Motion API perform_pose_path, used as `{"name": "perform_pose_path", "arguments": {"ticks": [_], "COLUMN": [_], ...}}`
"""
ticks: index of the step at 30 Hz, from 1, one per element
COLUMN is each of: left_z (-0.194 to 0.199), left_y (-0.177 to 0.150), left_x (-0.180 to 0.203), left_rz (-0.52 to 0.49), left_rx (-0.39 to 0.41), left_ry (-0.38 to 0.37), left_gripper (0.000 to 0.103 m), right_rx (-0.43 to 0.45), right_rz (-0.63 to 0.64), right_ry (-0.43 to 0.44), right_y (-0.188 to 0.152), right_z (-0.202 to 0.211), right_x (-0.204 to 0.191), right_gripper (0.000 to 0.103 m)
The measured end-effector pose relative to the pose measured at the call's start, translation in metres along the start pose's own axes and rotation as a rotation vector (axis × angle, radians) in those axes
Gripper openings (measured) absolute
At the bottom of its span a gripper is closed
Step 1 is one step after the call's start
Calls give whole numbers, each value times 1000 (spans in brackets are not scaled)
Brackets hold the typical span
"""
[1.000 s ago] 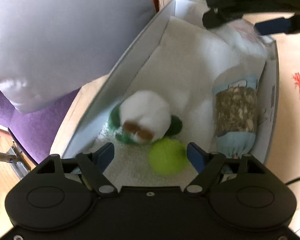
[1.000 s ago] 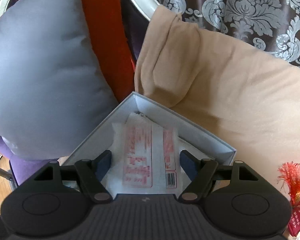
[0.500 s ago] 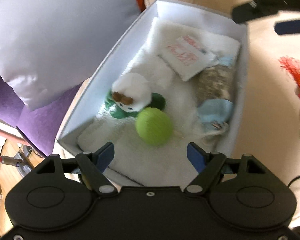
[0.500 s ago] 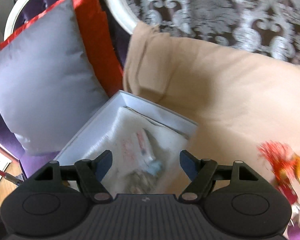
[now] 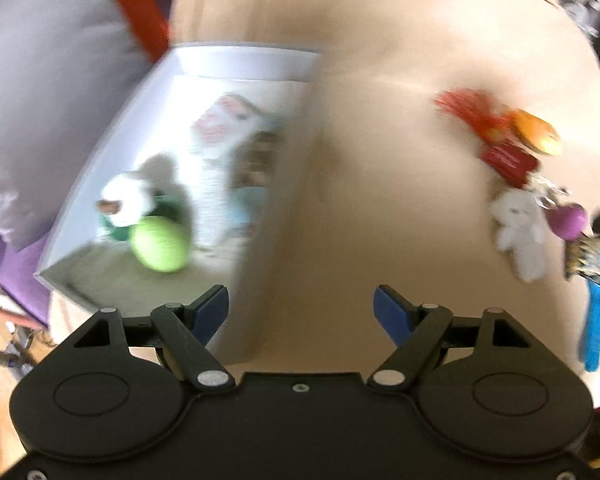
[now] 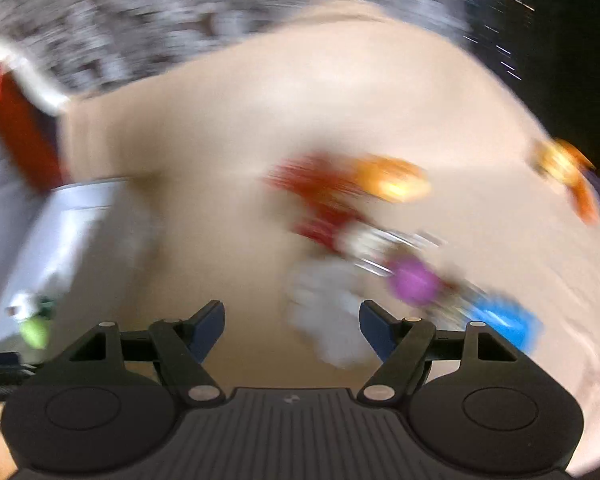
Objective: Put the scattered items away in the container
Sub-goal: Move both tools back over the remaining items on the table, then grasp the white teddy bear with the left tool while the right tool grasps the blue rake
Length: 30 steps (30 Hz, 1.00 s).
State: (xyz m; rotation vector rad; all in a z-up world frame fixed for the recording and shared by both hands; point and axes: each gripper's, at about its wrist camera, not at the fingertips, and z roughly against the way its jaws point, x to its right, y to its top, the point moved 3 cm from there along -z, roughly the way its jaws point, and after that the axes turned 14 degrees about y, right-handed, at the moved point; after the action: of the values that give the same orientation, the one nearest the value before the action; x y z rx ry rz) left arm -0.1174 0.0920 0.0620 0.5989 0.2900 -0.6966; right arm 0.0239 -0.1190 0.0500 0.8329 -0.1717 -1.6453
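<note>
One white box (image 5: 236, 60) stood toward the left edge of the beige cushion (image 5: 380, 200); inside it lay one green ball (image 5: 160, 244), one white-and-green plush toy (image 5: 126, 200), one red-printed white packet (image 5: 224, 120) and one blue-ended pouch (image 5: 256, 176), so four items in the box; out on the cushion toward its right edge lay one red tassel charm (image 5: 484, 128), one orange piece (image 5: 536, 132), one small white plush bear (image 5: 518, 224), one purple ball (image 5: 568, 220) and one blue toy fork (image 5: 598, 300), five loose things; the right wrist view, heavily blurred, showed one further orange item (image 6: 560, 168) near the cushion's far right edge; what it was could not be told.
</note>
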Motion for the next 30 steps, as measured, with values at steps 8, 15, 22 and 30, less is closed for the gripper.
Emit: {"name": "perform_pose_path", "arguments": {"ticks": [8,15,22,30], "left_z": [8,-10,-31,-68], "left_y": [-4,2,23,43], "left_x": [86,147,185,218], "left_rz": [-81,-80,-32,19], "left_rx": [14,-23,-22,-63], "left_ry": [-73,-120,-128,-130], "left_gripper": [76,76,76,76], "right_rx": [-3,-8,-32,-30], "right_rz": [-307,-428,-483,-486], "right_ry": [-158,-163,-155,-155], "right_y": [-69,-101,-106,-98], "right_z": [31,24,6,-4], "right_x": [149,193,213,219], "right_gripper": [75,75,75,76]}}
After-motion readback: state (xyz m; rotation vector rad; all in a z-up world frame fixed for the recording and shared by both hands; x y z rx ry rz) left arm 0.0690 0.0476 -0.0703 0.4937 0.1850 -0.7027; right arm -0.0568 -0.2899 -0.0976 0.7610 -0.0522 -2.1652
